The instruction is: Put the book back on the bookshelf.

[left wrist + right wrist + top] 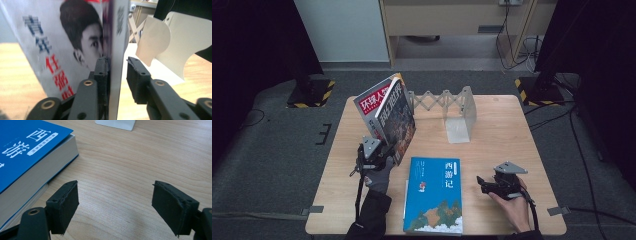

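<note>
Two black jaws of the left gripper straddle the near edge of a magazine: one pad lies against the cover while the other stands a little off it, so the hold is slack, not a clamp. That magazine leans with a second one at the back left of the bench, both tilted against the end of a white folding book rack; to my eye the hand stays at the lower edge to steady the lean until the pages settle into the rack. Just to the right, the rack's curved end plate and its flat foot leave a gap of bare wood where more books could stand. Over on the right, the right gripper has its jaws wide apart with nothing between them, resting low beside a thick blue book that lies flat at the near edge, on top of another volume. Open bench lies between the blue book's right edge and that gripper, and more toward the rack, so a lift and carry would meet little in the way
</note>
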Available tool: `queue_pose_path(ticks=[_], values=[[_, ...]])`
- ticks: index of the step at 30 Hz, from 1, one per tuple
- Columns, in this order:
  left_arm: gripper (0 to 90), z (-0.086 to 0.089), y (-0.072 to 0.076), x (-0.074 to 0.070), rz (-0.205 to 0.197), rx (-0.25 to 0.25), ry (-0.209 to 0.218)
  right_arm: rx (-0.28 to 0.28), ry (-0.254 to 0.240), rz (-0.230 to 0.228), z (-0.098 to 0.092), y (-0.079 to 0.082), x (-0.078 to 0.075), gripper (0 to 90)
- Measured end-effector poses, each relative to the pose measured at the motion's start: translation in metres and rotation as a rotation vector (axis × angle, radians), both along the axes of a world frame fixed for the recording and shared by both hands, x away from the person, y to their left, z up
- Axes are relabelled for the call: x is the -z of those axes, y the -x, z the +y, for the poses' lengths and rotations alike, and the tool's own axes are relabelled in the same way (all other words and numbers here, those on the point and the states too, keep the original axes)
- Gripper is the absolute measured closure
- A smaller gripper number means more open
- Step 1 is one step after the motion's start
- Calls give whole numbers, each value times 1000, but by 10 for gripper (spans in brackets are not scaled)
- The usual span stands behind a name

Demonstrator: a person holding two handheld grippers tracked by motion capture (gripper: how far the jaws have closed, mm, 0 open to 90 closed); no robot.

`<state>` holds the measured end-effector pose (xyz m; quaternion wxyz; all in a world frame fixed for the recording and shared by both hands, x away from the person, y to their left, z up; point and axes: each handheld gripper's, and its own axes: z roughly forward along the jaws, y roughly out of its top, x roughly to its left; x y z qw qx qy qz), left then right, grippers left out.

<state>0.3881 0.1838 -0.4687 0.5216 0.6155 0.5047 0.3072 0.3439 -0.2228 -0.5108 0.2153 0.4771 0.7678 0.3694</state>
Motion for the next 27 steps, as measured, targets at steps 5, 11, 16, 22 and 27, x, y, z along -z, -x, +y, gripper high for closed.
queue_pose_path(ticks=[5, 11, 16, 22, 27], values=[[816, -2, -2, 4, 5, -20, 14, 1, 0, 6, 1, 0, 1, 217], [818, -2, -13, 8, 1, -57, 55, 4, 2, 5, 1, -1, 1, 219], [819, 1, -21, 7, -14, -63, 59, 3, 3, 2, 0, -2, 1, 221], [819, -2, -29, -2, -41, -69, 32, 1, 11, 7, 2, -4, 3, 222], [819, -6, -37, -6, -47, -66, 4, 5, 8, 4, 2, -4, 2, 222]])
